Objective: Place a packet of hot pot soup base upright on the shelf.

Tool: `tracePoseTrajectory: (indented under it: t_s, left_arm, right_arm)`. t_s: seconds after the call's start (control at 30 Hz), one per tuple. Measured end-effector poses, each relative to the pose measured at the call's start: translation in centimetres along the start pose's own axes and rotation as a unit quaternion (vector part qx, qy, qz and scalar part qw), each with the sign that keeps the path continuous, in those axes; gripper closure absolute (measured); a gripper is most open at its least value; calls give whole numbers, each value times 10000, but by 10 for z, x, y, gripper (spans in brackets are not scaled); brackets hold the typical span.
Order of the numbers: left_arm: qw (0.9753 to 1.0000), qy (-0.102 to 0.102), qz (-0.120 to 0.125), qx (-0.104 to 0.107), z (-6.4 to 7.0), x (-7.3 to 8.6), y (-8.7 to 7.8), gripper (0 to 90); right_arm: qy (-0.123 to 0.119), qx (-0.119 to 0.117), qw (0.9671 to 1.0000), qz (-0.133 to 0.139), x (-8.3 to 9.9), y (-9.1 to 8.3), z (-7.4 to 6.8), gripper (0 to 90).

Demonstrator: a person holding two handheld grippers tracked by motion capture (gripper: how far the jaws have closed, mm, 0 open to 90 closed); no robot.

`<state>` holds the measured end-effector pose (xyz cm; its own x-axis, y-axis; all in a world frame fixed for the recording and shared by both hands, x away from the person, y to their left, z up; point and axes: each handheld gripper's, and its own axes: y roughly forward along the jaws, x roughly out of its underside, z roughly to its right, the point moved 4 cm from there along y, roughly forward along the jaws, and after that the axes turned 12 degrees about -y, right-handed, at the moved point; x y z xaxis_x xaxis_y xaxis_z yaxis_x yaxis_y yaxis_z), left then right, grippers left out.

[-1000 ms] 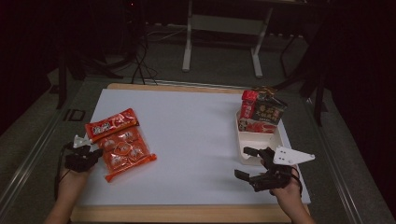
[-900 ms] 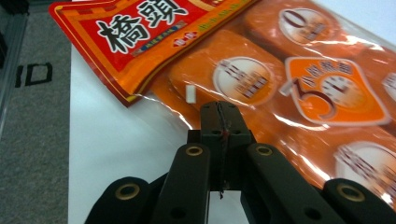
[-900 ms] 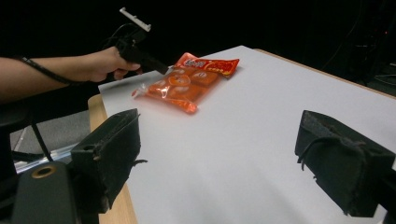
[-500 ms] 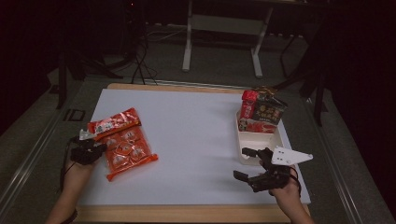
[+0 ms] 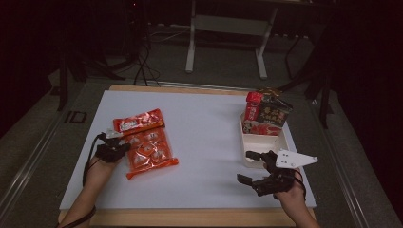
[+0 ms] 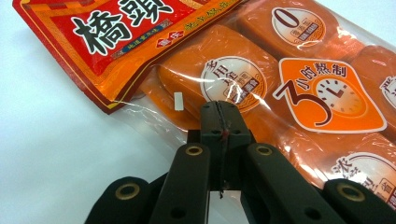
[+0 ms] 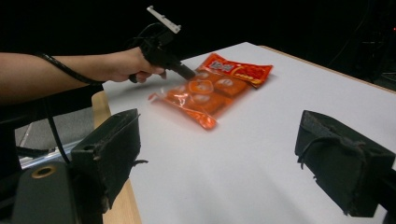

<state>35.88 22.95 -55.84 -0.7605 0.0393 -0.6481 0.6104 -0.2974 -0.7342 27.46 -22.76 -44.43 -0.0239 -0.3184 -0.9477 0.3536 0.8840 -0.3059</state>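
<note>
Orange snack bag (image 5: pixel 148 152) is lying right by the left gripper (image 5: pixel 116 148), jaws pinching its edge; the right gripper (image 5: pixel 251 167) is waiting far off, wide open.

Orange snack packet (image 6: pixel 261 88): clear glossy plastic film, crinkled, catching glare over smooth orange blocks.
Red header band (image 6: pixel 116 42): shiny printed plastic at the packet's top.
Left gripper (image 6: pixel 219 116): matt black plastic jaws with brass-coloured metal rivets, pressed together on the packet's film.
White table sheet (image 5: pixel 204 137): smooth, matt, paper-like beneath the packet.
Table edge (image 7: pixel 128 205): bare pale wood.
Right gripper (image 7: pixel 233 158): rough, matt black pads.
</note>
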Motion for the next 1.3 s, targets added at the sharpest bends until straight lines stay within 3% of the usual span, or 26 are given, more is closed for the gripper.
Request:
tracePoseTrajectory:
  t_s: [0.03,0.07,0.2,0.27,0.33,0.43,0.67,0.9,1.3]
  left_arm:
    - [10000,0,0,0,0,0,0,900]
    - [9999,83,-26,74,10,-3,5,900]
    - [9994,178,-87,279,26,-7,12,900]
    - [9990,376,-133,202,35,-7,15,900]
    - [9991,364,-116,192,39,-9,15,900]
    - [9992,296,-98,230,37,-10,14,900]
    - [9996,94,248,65,28,-27,9,900]
    - [9997,22,226,-21,21,-45,19,900]
    - [9995,-164,186,-216,5,-53,43,900]
  right_arm:
    - [0,0,10000,0,0,0,0,138]
    - [0,-10,10000,-2,0,0,-1,138]
    - [-2,-45,10000,-23,0,1,-2,139]
    - [-3,-37,10000,-15,0,0,-1,138]
    - [-3,-35,10000,-15,0,0,-1,139]
    - [-6,-35,10000,-19,0,0,-1,139]
    - [22,-19,10000,-4,1,-1,0,138]
    - [19,-37,10000,1,1,-2,-1,139]
    - [40,-54,10000,-36,3,-1,-1,139]
